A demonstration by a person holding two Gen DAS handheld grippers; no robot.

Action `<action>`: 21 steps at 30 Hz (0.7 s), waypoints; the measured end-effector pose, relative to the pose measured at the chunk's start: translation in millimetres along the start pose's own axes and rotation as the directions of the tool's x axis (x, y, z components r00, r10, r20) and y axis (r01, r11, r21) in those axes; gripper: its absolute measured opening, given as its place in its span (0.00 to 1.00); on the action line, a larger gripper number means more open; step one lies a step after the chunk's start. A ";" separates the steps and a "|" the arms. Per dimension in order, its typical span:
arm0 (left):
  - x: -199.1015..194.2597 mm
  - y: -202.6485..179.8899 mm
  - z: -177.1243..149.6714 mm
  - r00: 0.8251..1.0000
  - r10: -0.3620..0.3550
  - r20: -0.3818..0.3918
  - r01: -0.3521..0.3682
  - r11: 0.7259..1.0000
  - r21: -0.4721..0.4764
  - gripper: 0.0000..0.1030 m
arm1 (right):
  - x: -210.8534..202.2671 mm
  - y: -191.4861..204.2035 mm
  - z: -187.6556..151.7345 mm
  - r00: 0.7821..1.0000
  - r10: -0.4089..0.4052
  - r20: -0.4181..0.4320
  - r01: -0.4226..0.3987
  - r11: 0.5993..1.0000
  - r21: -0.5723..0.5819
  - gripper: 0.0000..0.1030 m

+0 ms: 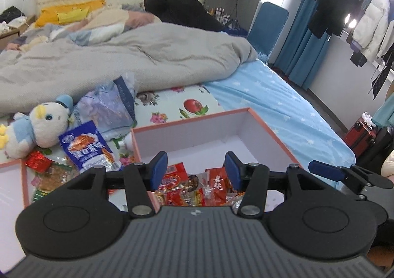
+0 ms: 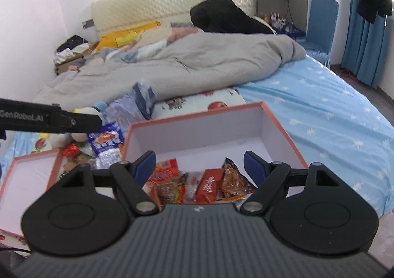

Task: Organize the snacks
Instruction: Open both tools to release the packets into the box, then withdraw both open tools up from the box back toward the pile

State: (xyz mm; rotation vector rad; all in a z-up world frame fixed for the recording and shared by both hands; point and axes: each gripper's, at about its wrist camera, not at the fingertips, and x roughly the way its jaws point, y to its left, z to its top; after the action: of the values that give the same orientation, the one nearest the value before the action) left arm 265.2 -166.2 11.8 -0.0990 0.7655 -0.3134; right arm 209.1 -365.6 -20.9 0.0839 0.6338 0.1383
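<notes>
Snacks in the box: I see a heap of small foil and plastic packets point(image 2: 194, 184) piled at the near end of the pink-rimmed box point(image 2: 278, 128); the far end of it shows bare white floor.
Snacks left outside: a blue-and-white packet point(image 1: 86, 147), a small red packet point(image 1: 38, 161) and a few crinkled wrappers lie on the bed just left of the box, beside the box lid point(image 2: 22, 179).
How they should handle: I judge them light, soft and crinkly, with slick film that may slide between the pads; the contents look brittle, so a hard squeeze could crush them.
Where I would take hold: across a flat sealed edge or the narrow width of the blue-and-white packet, not the puffed middle.
Left gripper point(image 1: 194, 169): fingers apart, nothing between them, hovering over the box's near end.
Right gripper point(image 2: 199, 167): fingers apart, empty, above the same heap.
Around: a plush duck point(image 1: 39, 125) sits left of the loose packets, a clear plastic bag point(image 1: 110, 103) lies behind them, and a grey duvet point(image 1: 123, 56) lies beyond.
</notes>
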 end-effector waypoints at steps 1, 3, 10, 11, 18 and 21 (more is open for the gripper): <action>-7.4 1.8 -1.3 1.000 0.002 0.010 -0.002 1.000 0.000 0.56 | -3.7 3.6 0.0 1.000 0.006 0.010 -0.006 1.000 -0.002 0.78; -20.4 5.8 -3.7 1.000 0.009 0.028 -0.009 1.000 -0.001 0.56 | -10.9 10.9 -0.2 1.000 0.017 0.026 -0.017 1.000 -0.003 0.78; -66.7 29.1 -19.5 0.996 0.047 0.081 -0.045 0.999 -0.026 0.60 | -28.5 38.9 -9.7 0.997 0.068 0.035 -0.068 0.998 -0.010 0.78; -72.4 32.5 -22.6 0.995 0.053 0.089 -0.050 0.998 -0.030 0.61 | -30.4 42.7 -11.7 0.997 0.075 0.034 -0.074 0.997 -0.014 0.78; -108.9 55.2 -49.1 0.989 0.093 0.115 -0.087 0.995 -0.057 0.73 | -43.5 73.4 -23.4 0.991 0.127 0.035 -0.125 0.991 -0.038 0.78; -123.9 63.8 -59.9 0.986 0.108 0.128 -0.099 0.992 -0.073 0.77 | -48.6 85.0 -28.2 0.988 0.149 0.039 -0.147 0.988 -0.042 0.78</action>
State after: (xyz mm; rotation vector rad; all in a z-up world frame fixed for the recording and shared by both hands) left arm 155.1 -65.2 38.3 -0.1407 0.6477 -0.1804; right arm 144.8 -288.2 -5.0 0.0960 0.5826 0.2915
